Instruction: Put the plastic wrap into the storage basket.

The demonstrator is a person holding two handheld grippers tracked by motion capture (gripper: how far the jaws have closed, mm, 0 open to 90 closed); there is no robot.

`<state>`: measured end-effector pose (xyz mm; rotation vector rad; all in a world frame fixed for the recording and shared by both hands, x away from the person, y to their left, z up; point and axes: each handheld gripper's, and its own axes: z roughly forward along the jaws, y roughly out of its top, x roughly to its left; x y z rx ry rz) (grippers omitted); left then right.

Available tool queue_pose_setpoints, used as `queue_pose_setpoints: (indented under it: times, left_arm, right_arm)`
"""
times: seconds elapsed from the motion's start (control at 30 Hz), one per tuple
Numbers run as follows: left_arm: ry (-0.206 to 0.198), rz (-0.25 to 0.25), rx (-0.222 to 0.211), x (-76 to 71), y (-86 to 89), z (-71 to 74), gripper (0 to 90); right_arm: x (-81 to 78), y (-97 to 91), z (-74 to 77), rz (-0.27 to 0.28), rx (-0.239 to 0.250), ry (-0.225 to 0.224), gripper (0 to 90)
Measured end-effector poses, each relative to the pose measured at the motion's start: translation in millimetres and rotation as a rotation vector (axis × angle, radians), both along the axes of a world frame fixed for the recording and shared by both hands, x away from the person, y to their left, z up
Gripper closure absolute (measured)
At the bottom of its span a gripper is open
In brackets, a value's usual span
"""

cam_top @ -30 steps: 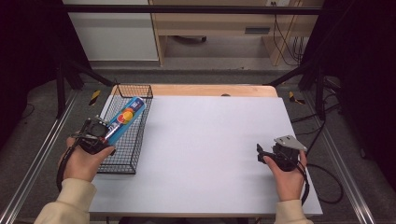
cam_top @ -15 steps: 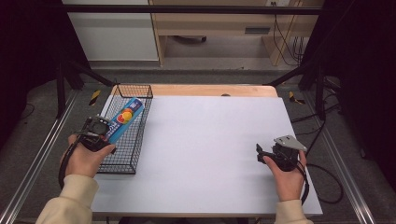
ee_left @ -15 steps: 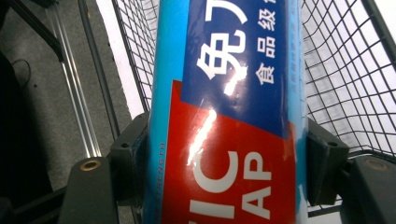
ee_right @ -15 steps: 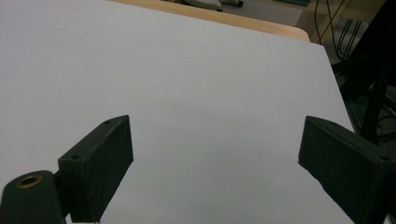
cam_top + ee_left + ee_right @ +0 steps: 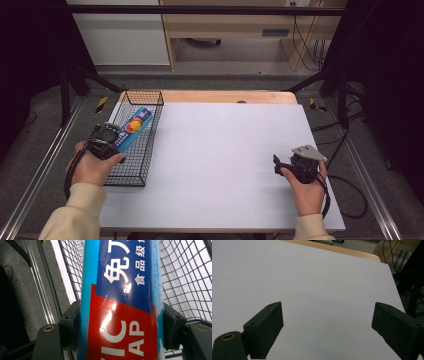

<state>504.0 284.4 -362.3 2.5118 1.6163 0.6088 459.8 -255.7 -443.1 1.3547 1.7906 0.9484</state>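
The left gripper has its two black jaws clamped on the sides of a blue cylindrical tube with a red and dark-blue printed label. In the left gripper view the pads press against the tube from either flank, and the tube runs straight ahead from between them. Beyond and beneath the jaws lies a black wire-mesh basket; the tube slants over the basket's near half, its far end pointing toward the basket's back wall. The person's left hand grips the gripper just outside the basket's left wall.

The right gripper stands well apart from it across the table, its jaws spread wide with nothing between them. In the right gripper view only the white table surface lies between and ahead of the jaws. The right hand holds that gripper low, near the sheet's right edge, with its black cable looping off behind it.

Farther out, the white surface covers a table with a pale wooden edge showing along the far side. Past that edge is grey floor, a white cabinet and a wooden bench, with black frame bars and dark curtains at the sides.
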Motion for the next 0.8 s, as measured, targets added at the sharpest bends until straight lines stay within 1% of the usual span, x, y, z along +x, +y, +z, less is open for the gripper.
queue_pose_setpoints:
  times: [0.17,0.27,0.3,0.47,0.53,0.57,0.6,0.63,0.7,0.73,0.8]
  left_arm:
    - [0.035,-0.007,0.036,6.8,-6.2,-5.2,31.7]
    - [0.051,-0.007,0.048,11.0,-7.8,-7.5,31.7]
    - [0.051,-0.007,0.048,11.0,-7.8,-7.5,31.7]
    - [0.082,-0.017,0.087,15.3,-11.2,-12.1,31.7]
    - [0.088,-0.017,0.092,16.0,-11.9,-13.0,31.7]
    - [0.092,-0.018,0.106,16.8,-13.4,-15.3,31.7]
    - [0.092,-0.018,0.106,16.8,-13.4,-15.3,31.7]
    - [0.098,-0.022,0.116,17.4,-13.9,-17.2,31.7]
    - [0.100,-0.022,0.117,17.6,-13.9,-18.0,31.7]
    - [0.110,-0.023,0.118,18.0,-14.0,-18.4,31.7]
    - [0.106,-0.024,0.126,18.5,-15.2,-18.6,31.7]
  right_arm:
    - [0.1,0.7,0.0,0.005,-0.006,0.001,10.4]
    - [0.5,1.2,-0.5,0.007,-0.007,0.003,10.5]
    - [0.5,1.2,-0.5,0.007,-0.007,0.003,10.5]
    - [1.0,2.2,-0.9,0.013,-0.009,0.007,10.5]
    - [1.1,2.4,-1.0,0.015,-0.009,0.008,10.5]
    - [1.0,2.8,-1.2,0.017,-0.010,0.011,10.5]
    - [1.0,2.8,-1.2,0.017,-0.010,0.011,10.5]
    - [1.1,2.8,-1.4,0.017,-0.010,0.013,10.5]
    - [1.3,2.7,-1.5,0.018,-0.010,0.013,10.5]
    - [1.3,2.7,-1.5,0.018,-0.010,0.013,10.5]
    - [1.5,2.8,-1.8,0.023,-0.012,0.015,10.5]
